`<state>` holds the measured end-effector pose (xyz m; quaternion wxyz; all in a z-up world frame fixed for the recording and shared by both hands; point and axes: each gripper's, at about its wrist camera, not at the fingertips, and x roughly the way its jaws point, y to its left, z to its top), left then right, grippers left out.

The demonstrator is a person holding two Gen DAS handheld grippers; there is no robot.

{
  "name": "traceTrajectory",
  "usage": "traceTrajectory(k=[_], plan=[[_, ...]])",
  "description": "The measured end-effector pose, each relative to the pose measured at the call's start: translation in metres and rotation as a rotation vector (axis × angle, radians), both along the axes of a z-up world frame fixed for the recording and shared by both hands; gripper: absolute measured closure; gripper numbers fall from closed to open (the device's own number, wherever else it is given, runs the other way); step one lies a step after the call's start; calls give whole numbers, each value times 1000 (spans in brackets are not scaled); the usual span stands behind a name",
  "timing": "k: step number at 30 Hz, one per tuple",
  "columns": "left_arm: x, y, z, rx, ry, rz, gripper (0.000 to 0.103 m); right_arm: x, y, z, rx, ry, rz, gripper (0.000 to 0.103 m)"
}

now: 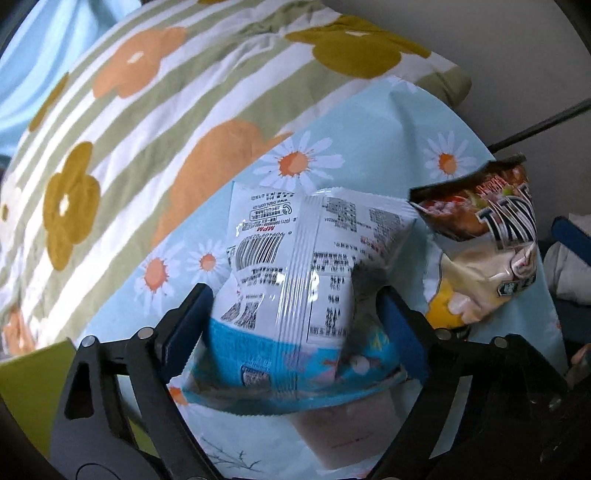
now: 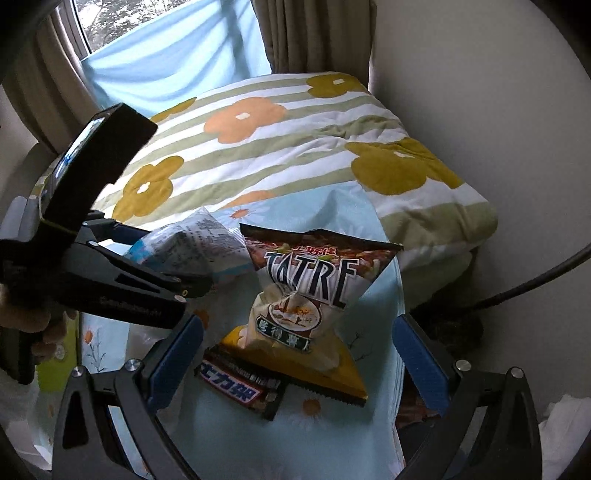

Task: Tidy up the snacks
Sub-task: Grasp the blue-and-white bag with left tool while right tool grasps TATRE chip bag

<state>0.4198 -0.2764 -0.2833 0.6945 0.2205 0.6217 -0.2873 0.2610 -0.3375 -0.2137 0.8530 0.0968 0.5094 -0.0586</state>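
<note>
My left gripper (image 1: pixel 291 314) is shut on a white and blue snack packet (image 1: pixel 303 258), its printed back side up, held just above the daisy-print cloth (image 1: pixel 369 133). The same packet (image 2: pixel 192 247) and the left gripper's body (image 2: pixel 110 273) show at the left of the right wrist view. A brown and yellow TATRE chip bag (image 2: pixel 299 306) lies on the cloth between my right gripper's open fingers; it also shows in the left wrist view (image 1: pixel 484 243). A dark chocolate bar (image 2: pixel 240 387) lies partly under the bag. My right gripper (image 2: pixel 295 362) is open and empty.
A striped quilt (image 2: pixel 280 147) with orange and mustard flowers lies folded behind the cloth. A wall (image 2: pixel 480 74) and a black cable (image 2: pixel 535 277) are at the right. Curtains (image 2: pixel 310 33) and a window are at the back. A green object (image 1: pixel 26 380) sits at lower left.
</note>
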Motion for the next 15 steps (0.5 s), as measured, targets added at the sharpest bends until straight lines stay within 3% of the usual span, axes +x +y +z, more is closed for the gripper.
traceTrajectory(k=[4, 9, 15], plan=[[4, 3, -1, -31, 8, 8, 25, 7, -3, -5, -6, 5, -13, 1], [8, 11, 5, -63, 9, 48, 42, 15, -7, -12, -1, 11, -21, 1], [7, 21, 15, -71, -26, 95, 45, 21, -5, -19, 14, 25, -12, 2]])
